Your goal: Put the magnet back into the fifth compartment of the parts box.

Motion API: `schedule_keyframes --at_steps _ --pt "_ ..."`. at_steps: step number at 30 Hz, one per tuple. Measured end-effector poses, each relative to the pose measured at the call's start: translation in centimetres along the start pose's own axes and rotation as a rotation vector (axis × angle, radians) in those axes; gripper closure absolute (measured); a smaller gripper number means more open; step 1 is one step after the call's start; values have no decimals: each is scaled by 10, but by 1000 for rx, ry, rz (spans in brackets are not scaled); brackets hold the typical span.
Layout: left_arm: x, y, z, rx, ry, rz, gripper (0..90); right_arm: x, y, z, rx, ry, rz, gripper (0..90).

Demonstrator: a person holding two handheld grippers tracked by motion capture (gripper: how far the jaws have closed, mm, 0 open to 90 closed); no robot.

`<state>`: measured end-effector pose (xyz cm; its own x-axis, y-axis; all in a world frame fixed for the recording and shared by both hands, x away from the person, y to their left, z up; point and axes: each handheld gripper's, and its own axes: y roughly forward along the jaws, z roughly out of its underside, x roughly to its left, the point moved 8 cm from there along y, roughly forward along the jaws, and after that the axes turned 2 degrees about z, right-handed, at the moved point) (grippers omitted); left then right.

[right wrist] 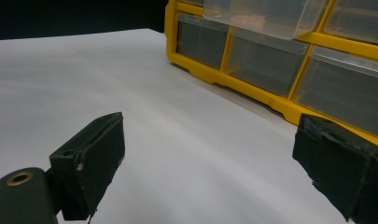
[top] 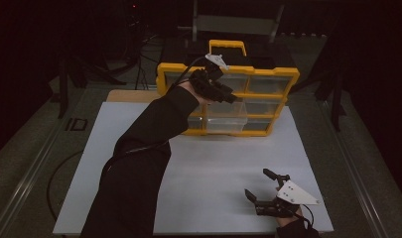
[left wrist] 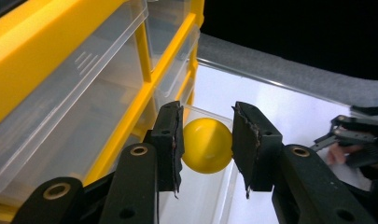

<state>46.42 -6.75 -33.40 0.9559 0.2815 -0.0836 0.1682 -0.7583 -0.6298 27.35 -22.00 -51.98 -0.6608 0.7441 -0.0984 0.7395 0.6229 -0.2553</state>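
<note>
Item one: your left tongs (left wrist: 206,144), raised at the front of the yellow plastic drawer cabinet with clear drawers (top: 278,74), their two black pads closed on a smooth yellow ball (left wrist: 207,144); the ball sits squarely between the pads, touching both, and hangs just above the open mouth of a clear plastic drawer pulled out from the cabinet (left wrist: 210,196). In the high view you can see the same left tongs (top: 227,95) at the middle row of the cabinet, your dark sleeve (top: 154,129) stretched across the white worktop (top: 218,163) toward it; the ball itself is too small to make out there. Item two: your right tongs (top: 260,186), low over the near right part of the worktop, well apart from the cabinet, jaws spread wide with nothing between them; the right gripper view shows bare white worktop (right wrist: 177,140) between the two black pads (right wrist: 95,158) and the cabinet's lower drawers (right wrist: 266,65) beyond. Item three: the cabinet stands upright at the far edge of the worktop, its yellow carrying handle (top: 227,45) on top.
</note>
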Motion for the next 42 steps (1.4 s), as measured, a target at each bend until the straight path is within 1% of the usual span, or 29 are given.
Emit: schedule_keyframes --at_steps 2,3,5,8,11,12,15,17,21,23,24,25,32,37,38,41,42 --pt "0 0 0 0 2 -4 641 0 0 0 -1 -2 0 93" --pt "1 0 0 2 -4 -6 641 0 0 0 0 -1 0 93" --pt "1 2 1 6 3 -12 641 0 0 0 0 -1 -3 93" --pt "2 3 3 2 -1 -9 641 1 1 0 -2 -4 -3 94" --pt "2 4 4 -9 -10 2 641 1 1 0 -3 -5 -3 93" --pt "3 6 5 -6 -5 4 641 1 1 0 -2 -4 -3 93" --pt "4 10 7 -4 -13 6 641 0 0 0 -3 -5 -1 93" --pt "5 14 10 3 -15 12 641 0 0 -1 -4 -4 -2 93" --pt "8 19 15 15 -22 10 641 0 0 0 -3 -4 -2 93" --pt "9 21 17 14 -26 15 641 0 0 0 -2 -3 -3 93" --pt "9 22 18 17 -27 11 641 0 0 0 -2 -3 -3 93" --pt "10 23 19 16 -36 16 641 0 0 0 -2 -4 -2 93" --pt "14 31 26 24 -48 12 641 0 0 0 -4 -10 -1 93" --pt "16 36 33 50 -48 8 641 0 0 0 -2 -9 -1 93" --pt "16 37 34 55 -47 12 641 0 0 0 -2 -8 -2 93" --pt "16 38 35 59 -48 6 641 0 0 0 0 -8 -3 93" --pt "17 38 36 61 -43 -6 640 0 0 0 -1 -9 -3 93"
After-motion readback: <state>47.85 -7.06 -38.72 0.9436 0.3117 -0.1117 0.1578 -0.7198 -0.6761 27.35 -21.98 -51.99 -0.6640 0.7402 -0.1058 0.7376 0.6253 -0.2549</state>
